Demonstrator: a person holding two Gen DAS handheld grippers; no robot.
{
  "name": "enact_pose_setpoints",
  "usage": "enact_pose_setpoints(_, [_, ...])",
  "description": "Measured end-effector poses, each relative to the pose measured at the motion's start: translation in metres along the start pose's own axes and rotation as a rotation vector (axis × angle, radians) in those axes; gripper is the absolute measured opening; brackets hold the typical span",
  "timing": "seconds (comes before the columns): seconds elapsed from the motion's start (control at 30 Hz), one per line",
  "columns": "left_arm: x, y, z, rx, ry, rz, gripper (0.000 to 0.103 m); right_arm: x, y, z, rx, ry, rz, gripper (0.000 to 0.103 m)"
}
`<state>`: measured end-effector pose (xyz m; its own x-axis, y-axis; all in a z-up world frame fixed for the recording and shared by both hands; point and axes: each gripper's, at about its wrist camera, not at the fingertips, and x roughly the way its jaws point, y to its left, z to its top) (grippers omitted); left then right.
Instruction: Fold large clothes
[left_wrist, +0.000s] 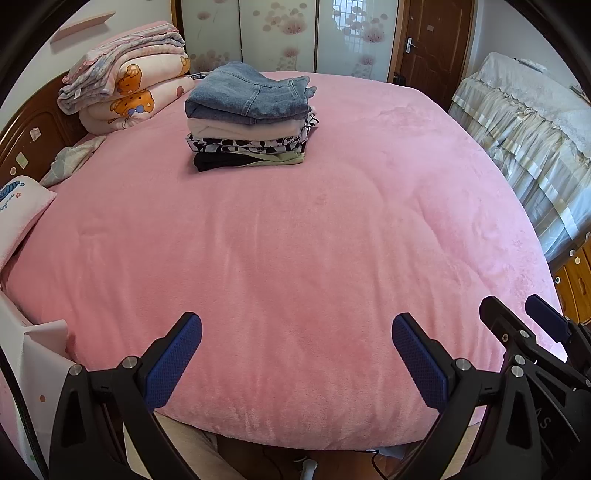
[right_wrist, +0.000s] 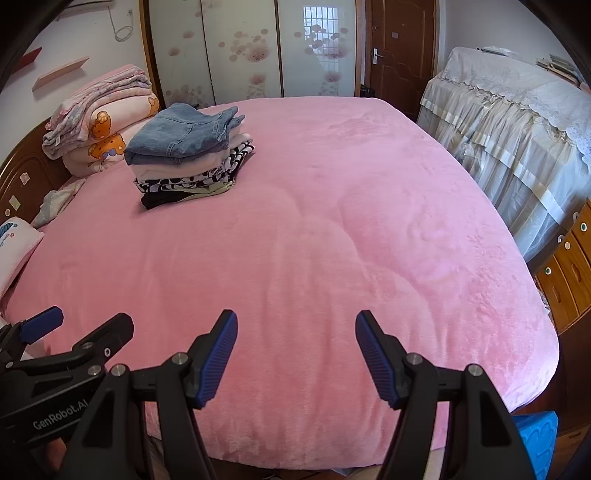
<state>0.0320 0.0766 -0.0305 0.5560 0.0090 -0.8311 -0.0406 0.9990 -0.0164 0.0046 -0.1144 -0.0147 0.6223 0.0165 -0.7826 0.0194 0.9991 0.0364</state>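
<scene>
Your left gripper (left_wrist: 296, 360) hangs over the near edge of the bed (left_wrist: 295, 258), its jaws spread wide apart with nothing between them but pink blanket. Your right gripper (right_wrist: 296, 356) sits just beside it, to its right, jaws likewise apart and holding nothing.

The stack of folded clothes (left_wrist: 251, 118) lies well ahead of both sets of jaws, on the far half of the bed. From your left gripper it sits ahead and slightly left of centre; from your right gripper it sits clearly off to the left (right_wrist: 188, 155). Folded denim (left_wrist: 247, 92) tops the stack, with a pale pink piece, a black-and-white print and a black piece beneath. Behind it, by the headboard, rests a pile of folded quilts (left_wrist: 125, 81).
</scene>
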Motion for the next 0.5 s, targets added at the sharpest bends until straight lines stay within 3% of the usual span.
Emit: enact_pose_setpoints(0.5, [-0.0001, -0.0006, -0.0014, 0.005, 0.000, 0.009, 0.102, 0.0009, -0.0024, -0.0019, 0.008, 0.004, 0.007, 0.067])
